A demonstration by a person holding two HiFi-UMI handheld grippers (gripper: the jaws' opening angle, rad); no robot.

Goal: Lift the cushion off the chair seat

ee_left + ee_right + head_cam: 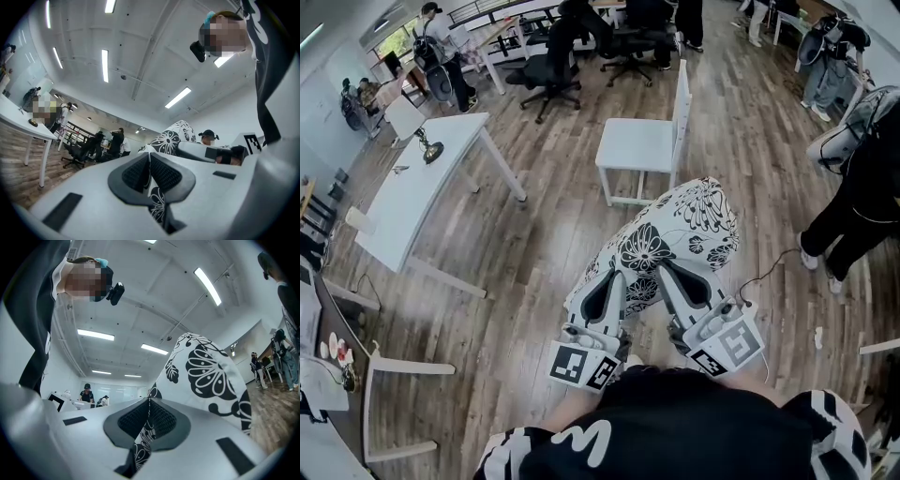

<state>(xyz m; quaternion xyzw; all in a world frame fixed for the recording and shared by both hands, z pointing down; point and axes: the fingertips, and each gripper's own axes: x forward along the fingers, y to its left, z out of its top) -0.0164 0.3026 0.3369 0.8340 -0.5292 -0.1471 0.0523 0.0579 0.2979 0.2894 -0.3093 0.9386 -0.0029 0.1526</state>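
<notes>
Black-and-white flowery cushion (682, 232) is up in the air, apart from the white chair (639, 146). The left hand-held gripper (609, 277) and right hand-held gripper (673, 272) each pinch its near edge, partly hiding it.

Ceiling strip lights (105, 65) give bright, even light; fisheye edges bend.

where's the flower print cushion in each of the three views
Head view: cushion right of centre, held up nearer the camera than the white chair.
Left gripper view: cushion at centre, its edge pinched in the jaws, the bulk rising behind.
Right gripper view: cushion centre to right, edge pinched in the jaws.
Shared landmark: the wood floor.
</notes>
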